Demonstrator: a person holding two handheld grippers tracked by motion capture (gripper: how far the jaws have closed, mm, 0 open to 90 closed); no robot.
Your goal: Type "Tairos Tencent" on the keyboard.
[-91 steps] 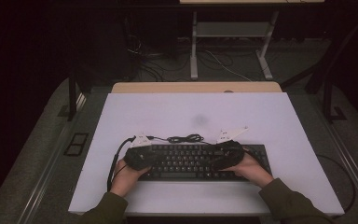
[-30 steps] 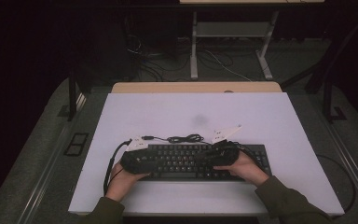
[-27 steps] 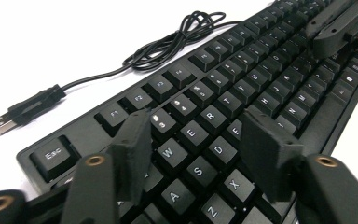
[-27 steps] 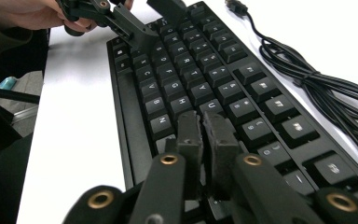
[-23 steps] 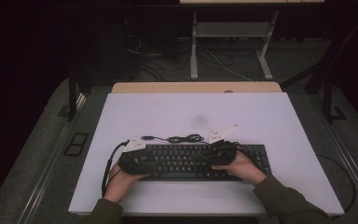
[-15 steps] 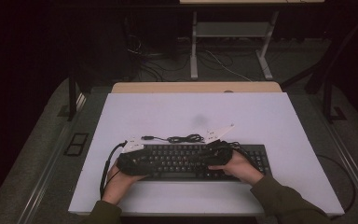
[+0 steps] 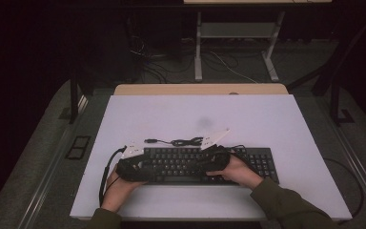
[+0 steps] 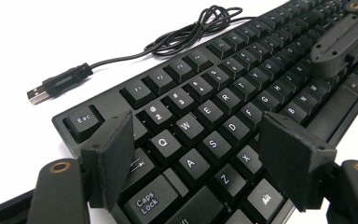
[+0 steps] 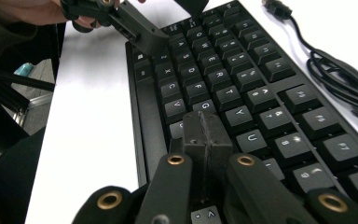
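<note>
The white tabletop (image 7: 267,119) spreads before me, its far edge at twelve o'clock. On its near half the black keyboard (image 7: 195,164) lies flat and lengthwise, from about nine o'clock across to three o'clock, and both my hands rest over its left and middle stretch. Its thin black cable (image 7: 186,141) lies coiled loosely on the tabletop just beyond the function row, toward twelve o'clock, and ends in a USB plug (image 8: 58,84) lying bare on the white surface beside the Esc corner.

My left gripper (image 8: 196,154) sits low over the keyboard's nine o'clock end. Its jaws have just been opening and now stand apart, one above the Tab and Caps Lock side, the other above the X and C side, with the letter keys between them and neither pad pressing on anything I can see.

My right gripper (image 9: 206,133) hovers near the middle of the keyboard. Its jaws are pressed fully together with nothing between them, the joined tip down among the keys around G, H and B.
</note>
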